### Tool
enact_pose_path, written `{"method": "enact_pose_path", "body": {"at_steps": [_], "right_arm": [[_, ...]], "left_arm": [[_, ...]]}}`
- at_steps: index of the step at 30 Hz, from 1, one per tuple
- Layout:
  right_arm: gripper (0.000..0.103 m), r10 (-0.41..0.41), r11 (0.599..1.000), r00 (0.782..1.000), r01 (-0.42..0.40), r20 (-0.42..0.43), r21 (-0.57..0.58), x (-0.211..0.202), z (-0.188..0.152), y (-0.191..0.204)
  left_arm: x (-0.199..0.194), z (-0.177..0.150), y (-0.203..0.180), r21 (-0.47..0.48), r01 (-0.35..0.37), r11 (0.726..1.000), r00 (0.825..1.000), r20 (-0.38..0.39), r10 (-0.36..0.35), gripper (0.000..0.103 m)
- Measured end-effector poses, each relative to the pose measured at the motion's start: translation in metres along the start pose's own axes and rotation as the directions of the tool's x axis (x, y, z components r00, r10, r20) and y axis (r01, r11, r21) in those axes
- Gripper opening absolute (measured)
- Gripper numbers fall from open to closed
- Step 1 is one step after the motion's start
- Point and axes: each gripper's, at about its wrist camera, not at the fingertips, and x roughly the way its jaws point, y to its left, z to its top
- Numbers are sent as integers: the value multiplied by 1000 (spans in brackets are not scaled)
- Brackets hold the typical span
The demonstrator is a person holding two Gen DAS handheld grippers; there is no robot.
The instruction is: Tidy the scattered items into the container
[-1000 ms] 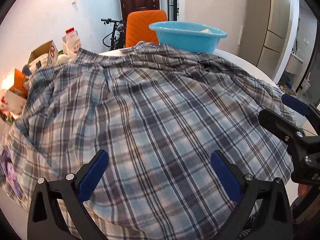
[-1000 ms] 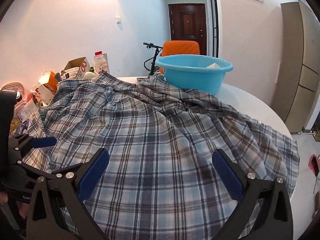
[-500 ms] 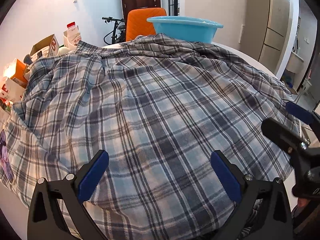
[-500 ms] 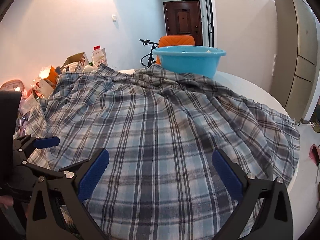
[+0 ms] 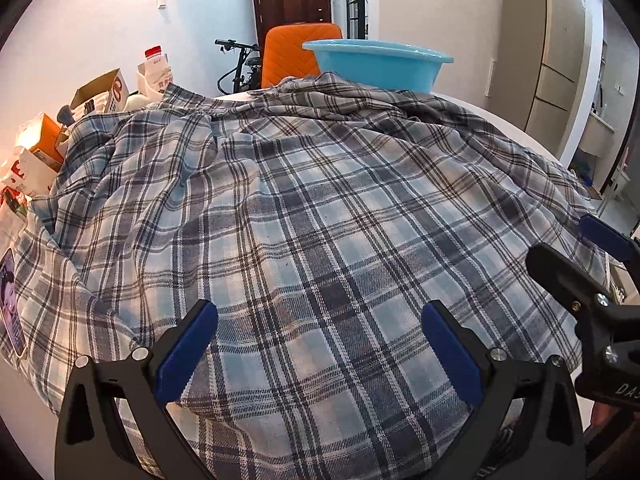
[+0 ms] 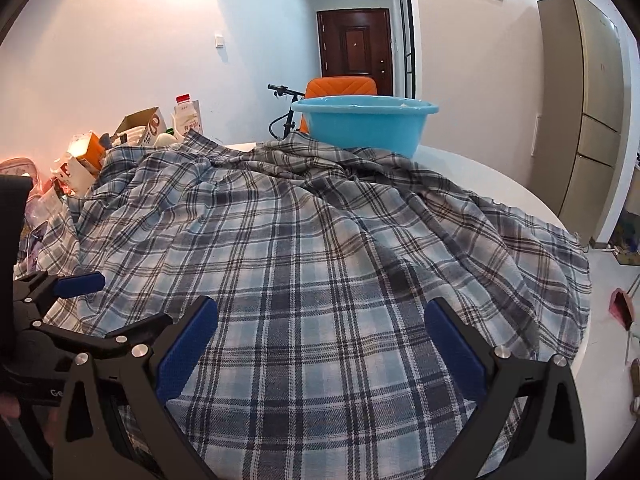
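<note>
Just ahead of my left claw (image 5: 318, 354) and right claw (image 6: 320, 354), both spread wide and holding nothing, the plaid shirt (image 5: 312, 220) lies spread over the white surface (image 6: 472, 176). Beyond its far edge stands the blue basin (image 6: 364, 124), touching the cloth.

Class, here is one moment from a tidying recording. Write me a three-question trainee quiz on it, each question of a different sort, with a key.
1. True or false: the blue-and-grey plaid cloth lies inside the light blue plastic basin.
2. Multiple choice: how do the jaws of the left gripper and right gripper stand? A) both open B) both shut C) only the left open
3. Fill in: behind the basin stands an ______ chair.

Key: 1 false, it is spread over the white round table, its far edge at the basin's base; 2 A; 3 orange.
</note>
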Motion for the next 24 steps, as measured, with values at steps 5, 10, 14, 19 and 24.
{"method": "enact_pose_path", "body": {"at_steps": [5,10,14,19,24], "right_arm": [[103,-10,1000,1000,10,8,-11,-1,-1,1],[103,-7,1000,1000,8,14,-20,-1,-1,4],[103,-9,1000,1000,10,22,-27,-1,-2,5],[103,-18,1000,1000,18,13,-18,-1,-2,4],[103,-19,1000,1000,19,7,-12,0,-3,3]], "left_arm": [[-5,0,3,-19,8,1000,999,40,-7,103],[-10,1,5,-28,9,1000,997,71,-7,103],[-11,1,6,-33,11,999,997,71,-9,103],[-10,1,6,-30,7,1000,998,70,-5,103],[-12,1,7,-32,8,999,997,74,-6,103]]}}
